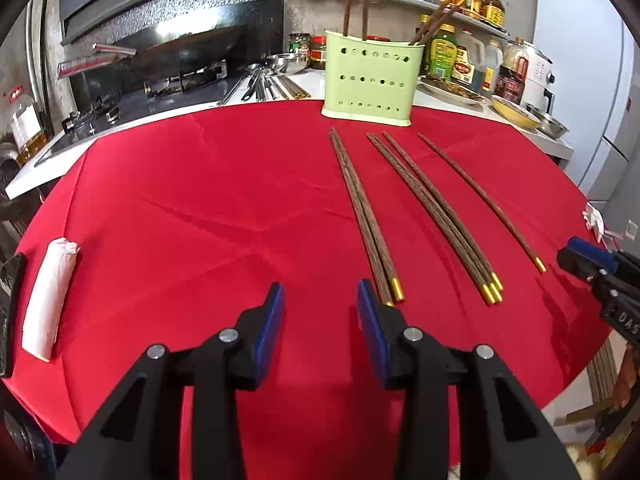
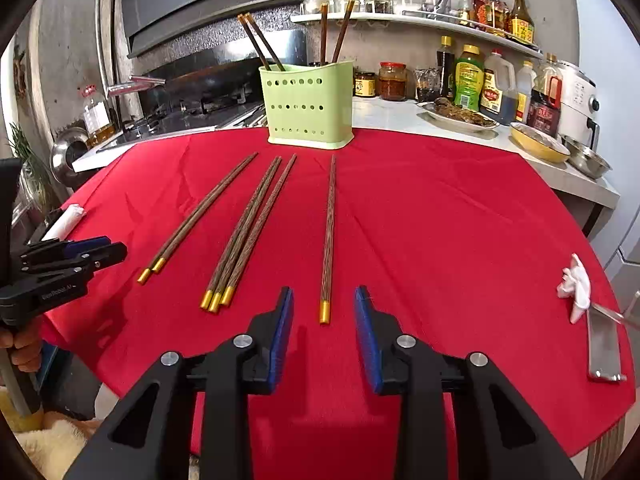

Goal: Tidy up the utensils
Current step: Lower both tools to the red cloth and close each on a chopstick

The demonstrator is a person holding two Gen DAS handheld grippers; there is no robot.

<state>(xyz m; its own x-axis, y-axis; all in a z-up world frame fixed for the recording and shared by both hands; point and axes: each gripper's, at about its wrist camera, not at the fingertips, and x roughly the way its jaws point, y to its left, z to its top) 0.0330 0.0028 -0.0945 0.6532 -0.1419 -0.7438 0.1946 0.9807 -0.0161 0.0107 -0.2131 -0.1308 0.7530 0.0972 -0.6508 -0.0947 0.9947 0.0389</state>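
My left gripper [image 1: 320,296]: jaws apart, nothing between them, beside the pair of chopsticks [image 1: 366,220].
My right gripper [image 2: 324,300]: jaws spread, the single chopstick [image 2: 329,236] ends between the tips, untouched.
Trio of chopsticks [image 2: 246,232]: flat on the red cloth [image 2: 440,220].
Green holder [image 2: 308,104]: upright at the cloth's far edge, four chopsticks standing inside.

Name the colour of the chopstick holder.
Pale green chopstick holder, with rows of round holes; clearest in the right wrist view.

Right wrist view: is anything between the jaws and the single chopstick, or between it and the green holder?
Nothing visible. The right gripper stands open just short of the single chopstick, and only bare red cloth lies between it and the green holder.
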